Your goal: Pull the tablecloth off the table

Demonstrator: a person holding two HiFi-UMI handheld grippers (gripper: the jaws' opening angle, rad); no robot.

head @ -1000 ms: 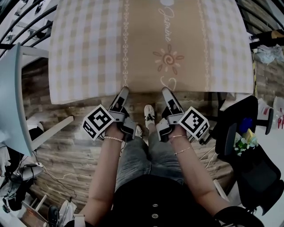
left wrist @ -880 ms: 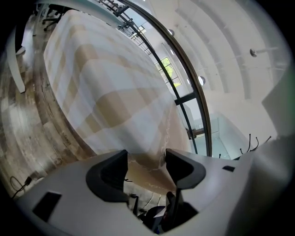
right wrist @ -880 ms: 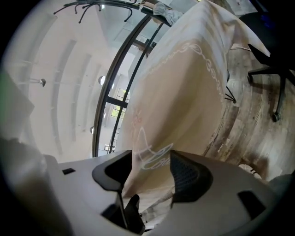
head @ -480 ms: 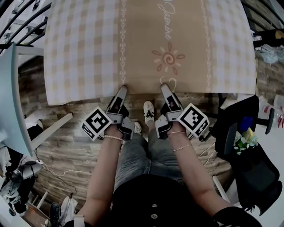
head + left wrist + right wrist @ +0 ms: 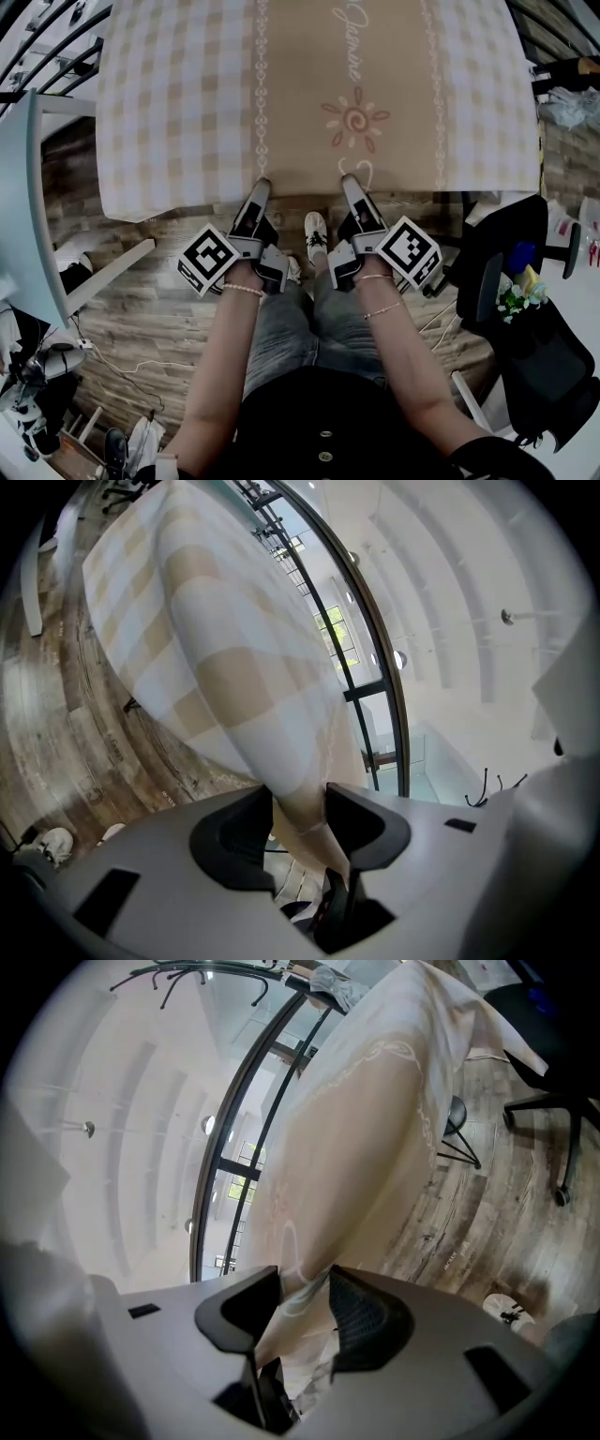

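The tablecloth [image 5: 309,94] lies spread over the table, its near hem hanging above the wooden floor [image 5: 141,300]. At that hem, below and left of the sun motif [image 5: 355,119], the left gripper [image 5: 260,190] has just been closing its jaws, and they pinch a fold of cloth. Straight below the motif, the right gripper [image 5: 349,185] has done likewise. Two grips set apart along the hem should drag the cloth evenly, not askew.

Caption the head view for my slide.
Left gripper and right gripper, jaws just closed down, pinch the near edge of the tablecloth.
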